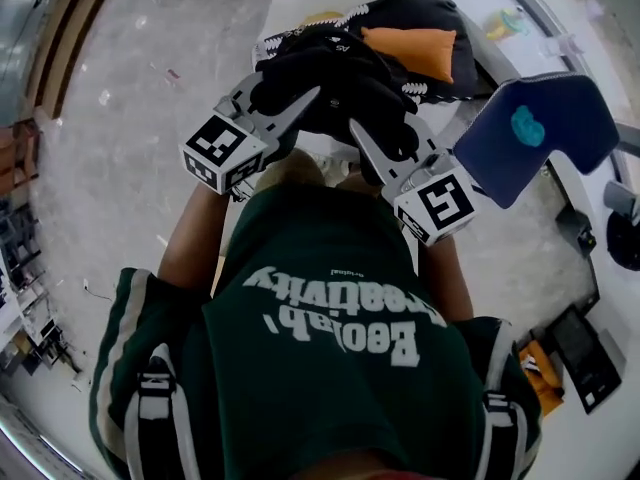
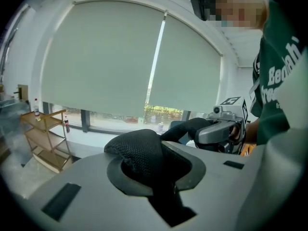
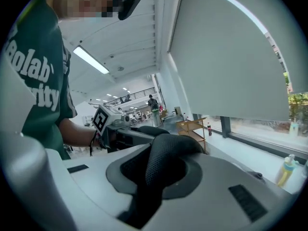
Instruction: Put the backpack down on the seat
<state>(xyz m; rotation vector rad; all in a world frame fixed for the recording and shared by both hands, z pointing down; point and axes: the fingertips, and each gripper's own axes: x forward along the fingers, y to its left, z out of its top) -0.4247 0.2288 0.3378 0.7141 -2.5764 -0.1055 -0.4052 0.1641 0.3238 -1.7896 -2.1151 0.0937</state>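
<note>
Pale stone floor (image 1: 150,98) spreads below us, and a drawn window blind (image 2: 106,57) fills the wall beyond the left tongs (image 2: 149,165). We have both tongs nearly closed. The left tongs pinch a black padded mesh strap (image 2: 139,150), and the right tongs (image 3: 154,177) pinch the other strap (image 3: 166,155). The two pairs sit close side by side with their tips pointing away from us.

The backpack (image 1: 410,18) lies just past the tips, and its orange patch (image 1: 410,48) is nearer the right tongs. Under its far side we see a white surface (image 1: 285,28), which we take to be the seat. We cannot tell whether the bag rests on it or hangs from the straps. A blue chair (image 1: 545,128) stands to the right of the right tongs.

We judge the bag to be soft and floppy, so it will sag and swing under the tongs. The padding squashes in the grip, but the mesh gives good hold and should not slip. How heavy the bag is depends on its load, which we cannot see. The straps near the top of the bag look like the sound place to hold it, since the body would fold if we pinched it.
</note>
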